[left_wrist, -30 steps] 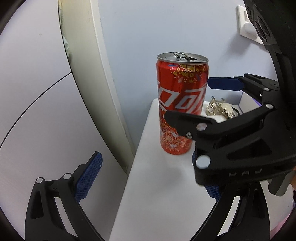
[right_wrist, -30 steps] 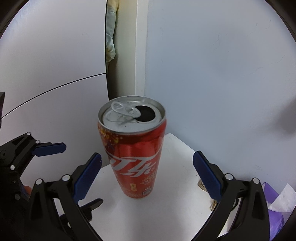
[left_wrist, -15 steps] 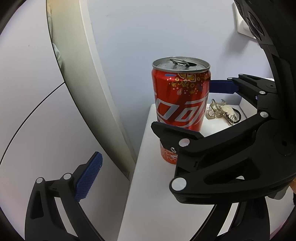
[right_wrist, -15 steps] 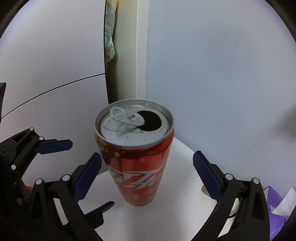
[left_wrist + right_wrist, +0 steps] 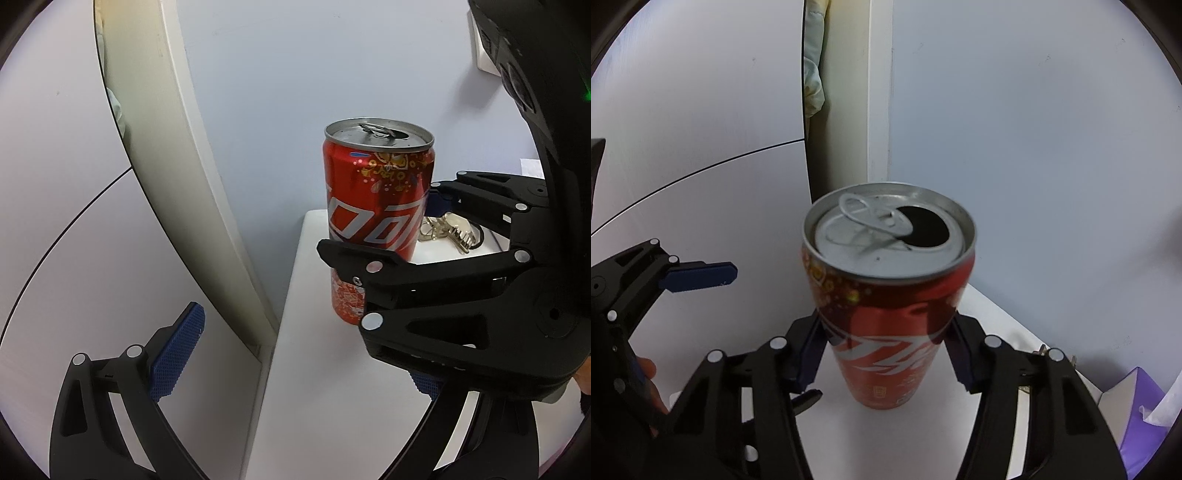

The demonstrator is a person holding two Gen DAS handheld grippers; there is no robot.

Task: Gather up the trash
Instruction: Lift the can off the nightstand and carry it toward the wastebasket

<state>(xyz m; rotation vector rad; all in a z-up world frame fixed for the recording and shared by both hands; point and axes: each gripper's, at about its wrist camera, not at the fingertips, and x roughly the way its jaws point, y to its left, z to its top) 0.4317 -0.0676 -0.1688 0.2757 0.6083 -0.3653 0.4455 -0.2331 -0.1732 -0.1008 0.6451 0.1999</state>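
A: Red can (image 5: 888, 295) stands upright on the white tabletop (image 5: 325, 406), centre frame in the right wrist view, close against the pale wall. Tab pulled, mouth open and dark. I can't tell whether any liquid is left.

B: Right gripper (image 5: 886, 354)?

A: Its jaws have just been closing, with the can between them. Both blue pads now sit against the lower half of the body, one each side. I read that as a grip on the can.

B: Handling?

A: Thin aluminium, probably near empty, so light and easy to dent. The printed wall is smooth and may be slick. Mid to lower body, where the pads sit, looks sound; too hard a squeeze would buckle it. Keep it upright in case dregs remain.

B: Left gripper (image 5: 295, 369)?

A: Wide open, holding nothing, at lower frame of its own view. One blue pad (image 5: 177, 354) shows lower left; the other is mostly hidden behind the right tool.

B: What does each view add?

A: The left view shows the can side-on, with the base still seeming to rest on the table, and a bunch of keys (image 5: 448, 229) behind it at right. The right view alone looks down into the open mouth and catches a purple tissue box (image 5: 1137, 417) at lower right.
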